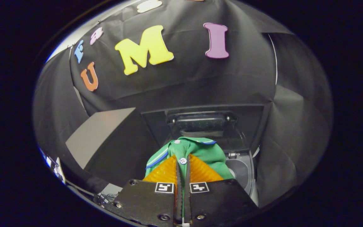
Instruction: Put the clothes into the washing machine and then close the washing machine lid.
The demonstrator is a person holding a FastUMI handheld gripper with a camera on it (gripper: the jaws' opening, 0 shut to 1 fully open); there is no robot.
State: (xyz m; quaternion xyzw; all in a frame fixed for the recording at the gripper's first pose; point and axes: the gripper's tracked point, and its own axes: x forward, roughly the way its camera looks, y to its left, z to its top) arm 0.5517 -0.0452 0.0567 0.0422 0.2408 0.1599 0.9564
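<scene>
My booth is dim, and most light falls on the cloth wall (181, 78) in the upper half of the frame, which shows soft creases and a pale sheen. A bright sliver glares at the upper left. The washer (200, 126) at centre sits in deep shadow, its lid faintly reflective. My fingers (165, 171), pinching the shirt (200, 151), look sharp. Fisheye bending curves and blurs the edges.

Cloth-walled booth (200, 82) with washing machine (241, 170)
</scene>
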